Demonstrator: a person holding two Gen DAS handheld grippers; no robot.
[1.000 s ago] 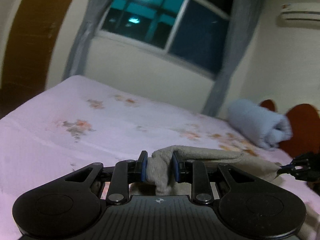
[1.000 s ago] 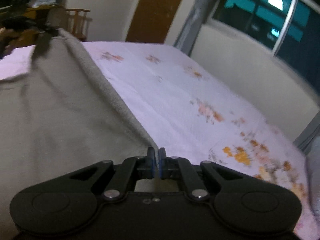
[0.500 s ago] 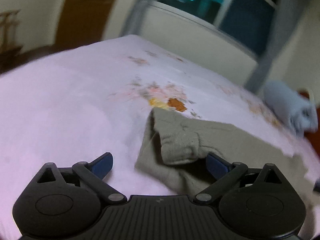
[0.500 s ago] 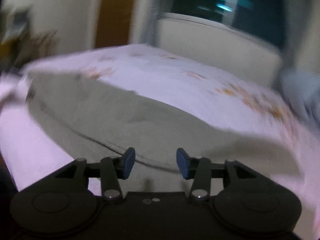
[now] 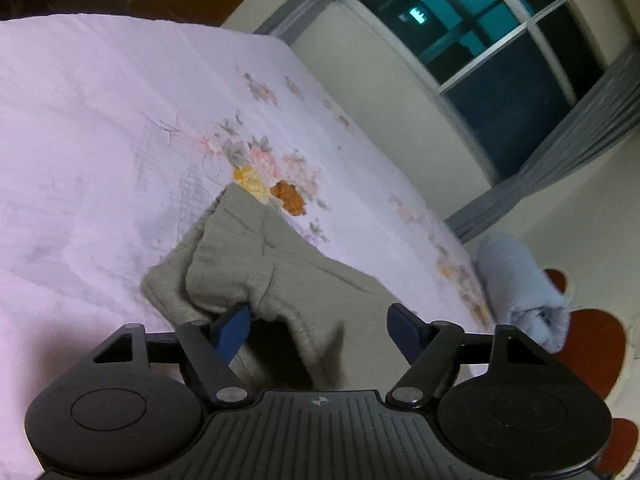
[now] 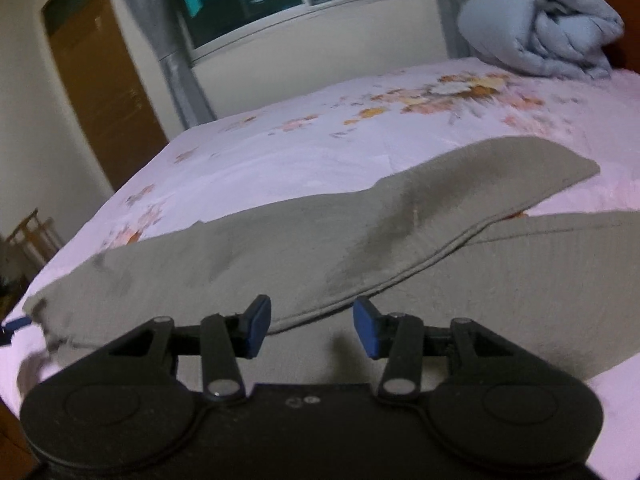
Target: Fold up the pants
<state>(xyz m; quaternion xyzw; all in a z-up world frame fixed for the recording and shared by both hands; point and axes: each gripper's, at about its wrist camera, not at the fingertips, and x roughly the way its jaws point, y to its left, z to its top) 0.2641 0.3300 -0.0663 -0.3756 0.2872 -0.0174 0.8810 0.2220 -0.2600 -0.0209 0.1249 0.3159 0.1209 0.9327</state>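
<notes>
Overhead, a window (image 5: 500, 52) faces the floral bedsheet (image 5: 100, 128) under grey pants (image 6: 280, 248).

No readable text, label or number anywhere.

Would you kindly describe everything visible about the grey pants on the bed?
The grey pants look like soft, knitted cotton with stitched seams. They lie on the floral bedsheet, one layer laid loosely over another, its seamed edge slightly lifted. In the left wrist view one end is bunched and crumpled. Neither gripper pinches them.
</notes>
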